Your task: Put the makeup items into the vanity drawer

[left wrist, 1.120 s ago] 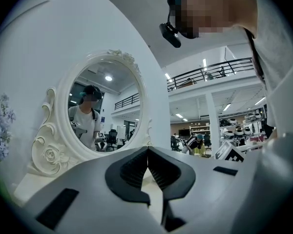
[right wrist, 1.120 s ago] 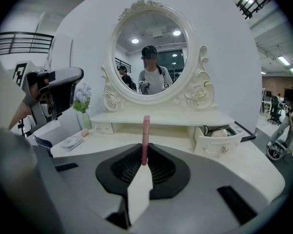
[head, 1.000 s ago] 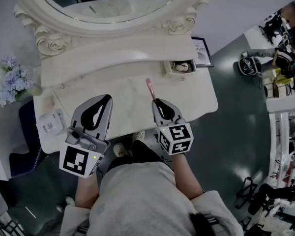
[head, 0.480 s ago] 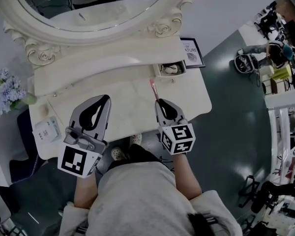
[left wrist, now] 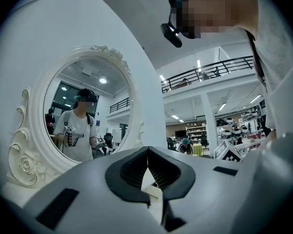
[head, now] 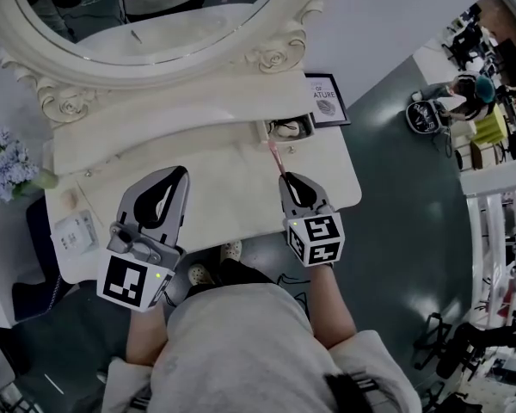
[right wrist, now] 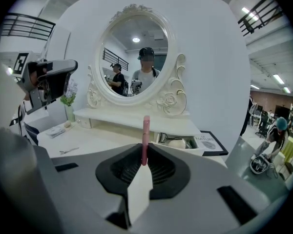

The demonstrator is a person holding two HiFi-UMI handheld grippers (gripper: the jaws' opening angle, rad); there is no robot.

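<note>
From the head view, the small open drawer [head: 285, 130] of the vanity [head: 198, 196] sits under the mirror [head: 155, 24], with a pale item lying inside it. The right gripper [head: 287, 179] hovers just on the person's side of the drawer, and a slim pink makeup stick [head: 275, 155] juts from its tips toward the drawer, the far end close to the drawer front. The left gripper [head: 175, 174] hangs over the tabletop well to the left of the drawer. A framed sign [head: 325, 100] lies just right of the drawer, and a bunch of flowers [head: 9, 166] stands far to its left. In the left gripper view the jaws are pressed together with nothing between them – the left gripper [left wrist: 147, 161] is empty. In the right gripper view the right gripper [right wrist: 144, 161] has its jaws clamped on the pink makeup stick [right wrist: 145, 135], which stands upright just left of the open drawer [right wrist: 178, 141].
</note>
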